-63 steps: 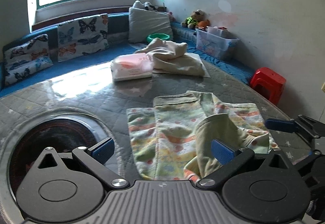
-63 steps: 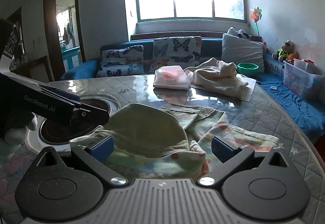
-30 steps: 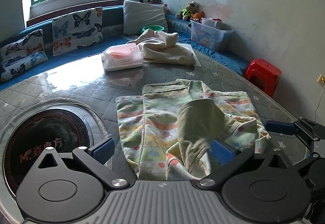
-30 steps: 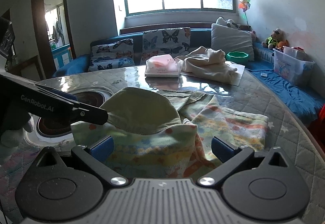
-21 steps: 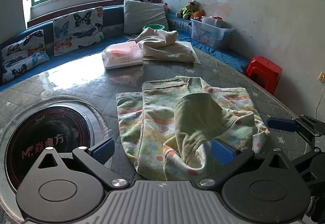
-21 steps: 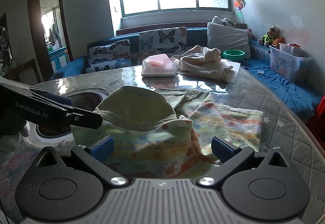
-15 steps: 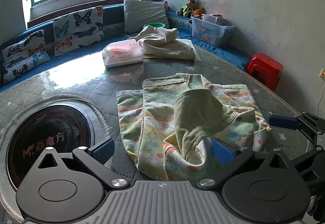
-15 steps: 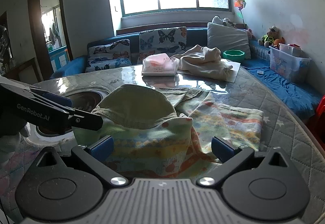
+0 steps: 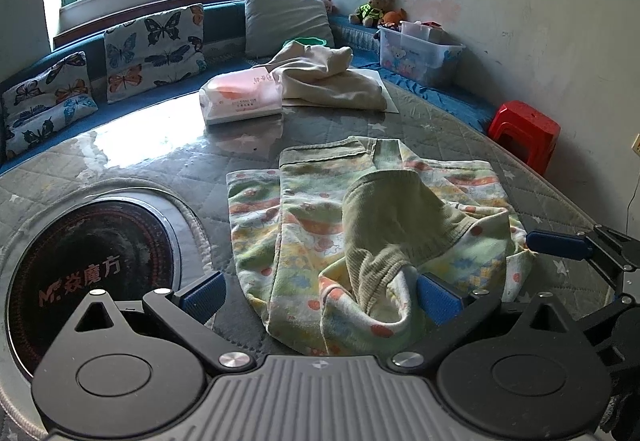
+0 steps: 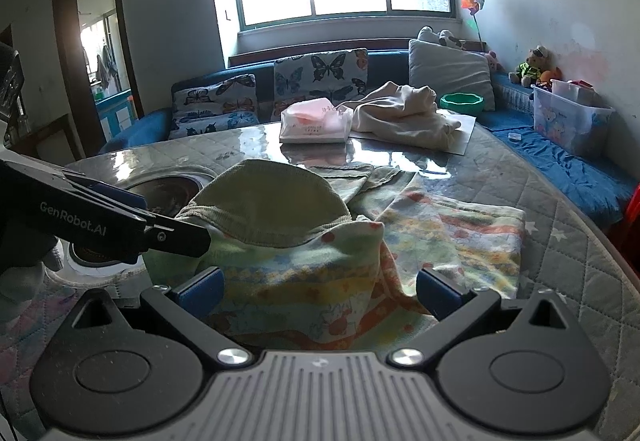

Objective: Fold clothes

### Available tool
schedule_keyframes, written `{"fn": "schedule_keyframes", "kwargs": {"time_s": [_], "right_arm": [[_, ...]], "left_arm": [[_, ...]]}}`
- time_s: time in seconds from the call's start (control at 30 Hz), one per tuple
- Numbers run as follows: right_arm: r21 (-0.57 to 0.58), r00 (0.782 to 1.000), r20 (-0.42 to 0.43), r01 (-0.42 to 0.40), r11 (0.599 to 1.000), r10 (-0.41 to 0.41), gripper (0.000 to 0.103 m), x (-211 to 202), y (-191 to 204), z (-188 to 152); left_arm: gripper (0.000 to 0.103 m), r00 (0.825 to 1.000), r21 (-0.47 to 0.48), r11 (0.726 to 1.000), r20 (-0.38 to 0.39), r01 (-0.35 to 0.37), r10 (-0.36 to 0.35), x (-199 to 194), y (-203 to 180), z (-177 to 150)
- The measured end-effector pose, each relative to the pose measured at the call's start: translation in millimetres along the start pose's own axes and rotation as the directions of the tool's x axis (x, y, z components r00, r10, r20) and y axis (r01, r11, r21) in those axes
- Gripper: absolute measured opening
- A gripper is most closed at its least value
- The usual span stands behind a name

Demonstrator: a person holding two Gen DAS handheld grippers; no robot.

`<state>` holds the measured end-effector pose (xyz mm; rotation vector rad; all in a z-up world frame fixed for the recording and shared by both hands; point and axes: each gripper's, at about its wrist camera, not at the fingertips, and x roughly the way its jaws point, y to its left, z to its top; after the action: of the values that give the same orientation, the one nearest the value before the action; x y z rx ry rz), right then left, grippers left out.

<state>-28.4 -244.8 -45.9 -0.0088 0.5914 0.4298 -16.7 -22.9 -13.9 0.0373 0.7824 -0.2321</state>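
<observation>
Since both sets of fingers gape wide and grip nothing, the printed baby garment (image 9: 360,233) could slump unevenly on the surface (image 9: 160,157), wrecking the fold.

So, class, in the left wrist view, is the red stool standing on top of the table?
No, the red stool stands on the floor beyond the table edge, by the wall.

Tissue pack (image 9: 241,97), red stool (image 9: 524,129), butterfly cushions (image 9: 154,45), teddy (image 9: 376,7)
</observation>
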Motion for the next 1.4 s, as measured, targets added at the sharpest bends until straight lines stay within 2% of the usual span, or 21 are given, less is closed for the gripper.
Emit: {"fn": "schedule_keyframes", "kwargs": {"time_s": [0.53, 0.7, 0.97, 1.23, 1.4], "right_arm": [[-0.015, 1.0, -0.015, -0.012, 1.0, 0.011, 0.103, 9.8, 3.4, 2.4], [-0.026, 1.0, -0.027, -0.015, 1.0, 0.014, 0.103, 15.1, 4.5, 3.8], [-0.026, 0.998, -0.047, -0.034, 0.999, 0.032, 0.103, 20.7, 2.6, 9.3], [0.046, 0.998, -0.026, -0.064, 0.997, 0.065, 0.103, 10.7, -9.9, 17.4], [0.081, 0.999, 0.004, -0.053, 0.995, 0.052, 0.103, 3.0, -19.2, 25.1]], "left_arm": [[0.101, 1.0, -0.004, 1.0, -0.02, 0.011, -0.011, 13.4, 1.7, 2.6], [0.095, 0.999, -0.008, 1.0, -0.019, 0.03, -0.03, 16.2, 2.6, 2.7], [0.073, 0.996, -0.013, 0.996, -0.011, 0.09, -0.09, 18.2, 3.3, 5.8], [0.073, 0.99, 0.009, 0.99, 0.029, 0.141, -0.141, 11.8, 1.9, 16.3], [0.072, 0.986, 0.004, 0.986, 0.002, 0.167, -0.167, 22.6, 1.4, 19.7]]}}
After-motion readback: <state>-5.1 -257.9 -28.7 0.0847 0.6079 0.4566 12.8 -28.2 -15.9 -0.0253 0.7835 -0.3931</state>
